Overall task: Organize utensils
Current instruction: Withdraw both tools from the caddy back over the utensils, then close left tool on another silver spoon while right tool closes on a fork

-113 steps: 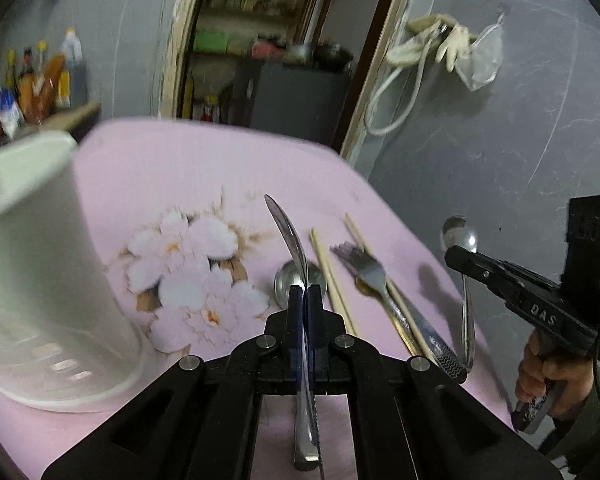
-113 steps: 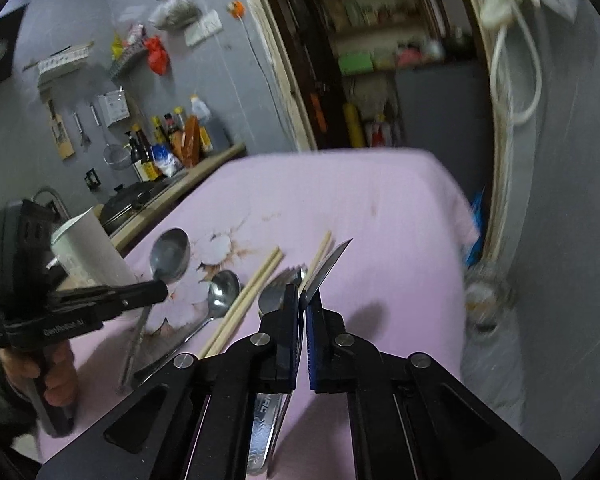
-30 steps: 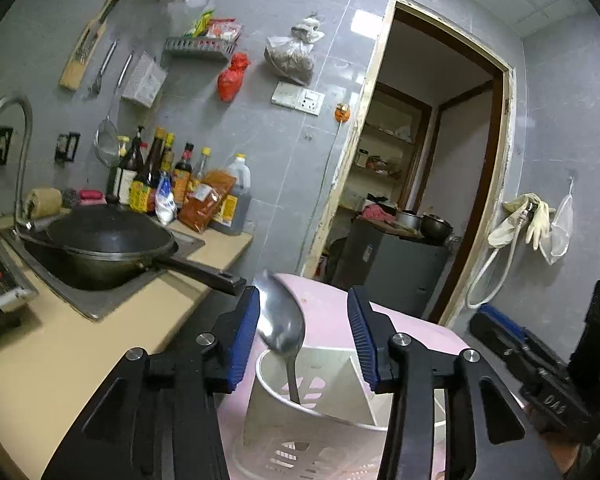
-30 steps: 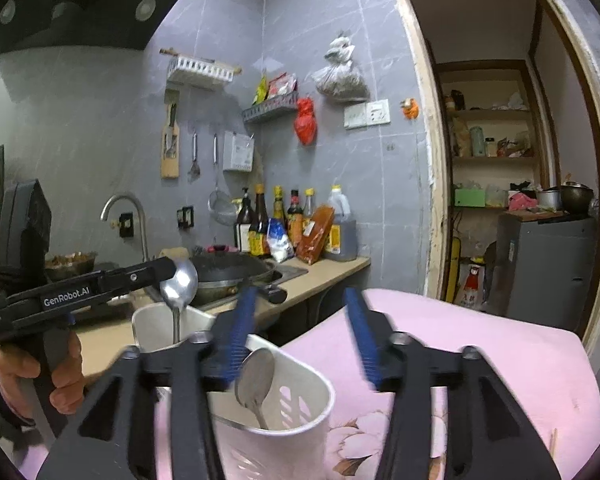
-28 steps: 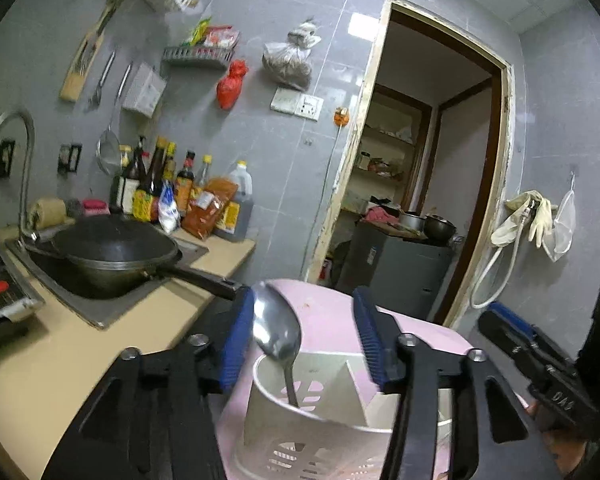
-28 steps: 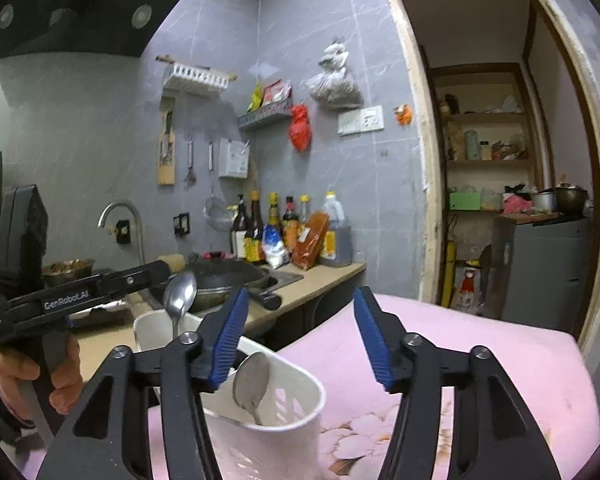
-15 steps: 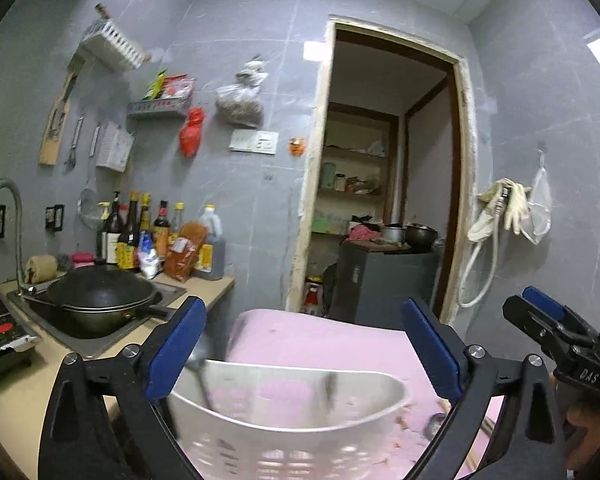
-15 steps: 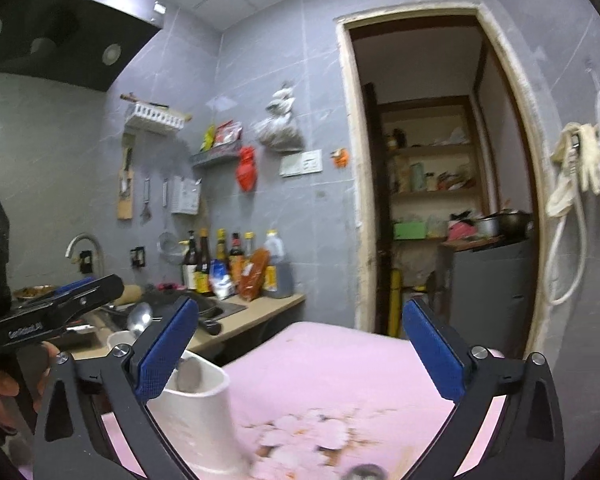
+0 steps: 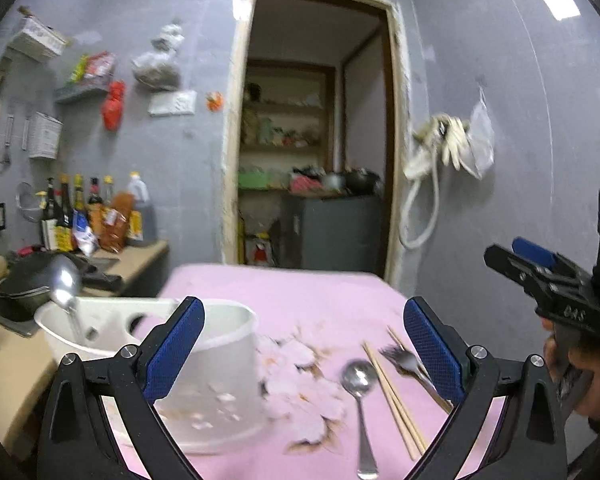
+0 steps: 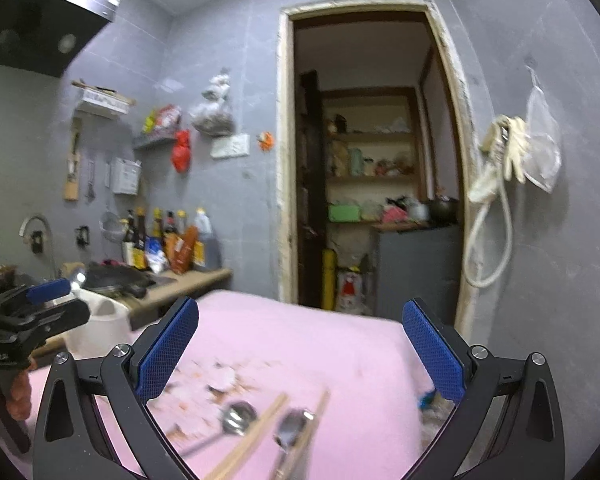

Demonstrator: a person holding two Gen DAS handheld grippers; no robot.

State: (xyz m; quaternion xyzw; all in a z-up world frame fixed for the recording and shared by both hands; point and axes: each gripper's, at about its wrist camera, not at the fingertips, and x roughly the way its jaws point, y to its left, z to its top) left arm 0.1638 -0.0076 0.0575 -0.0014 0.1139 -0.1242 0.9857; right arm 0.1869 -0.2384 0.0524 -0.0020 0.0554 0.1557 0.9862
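On pink tablecloth [image 9: 300, 296]: spoon [image 9: 358, 376], chopsticks [image 9: 392, 396], fork [image 9: 404, 360]
White holder [image 9: 220, 360]: upright spoon [image 9: 64, 280] inside, left view only
Left gripper [image 9: 304, 344]: jaws just spread wide, empty
Right gripper [image 10: 300, 352]: likewise

- Sauce bottles [image 9: 88, 216] stand in a row on the counter [image 9: 140, 258] against the grey wall.
- A black wok [image 9: 20, 284] sits beside them.
- Pale gloves [image 10: 508, 148] hang right of the doorway [image 10: 372, 160].
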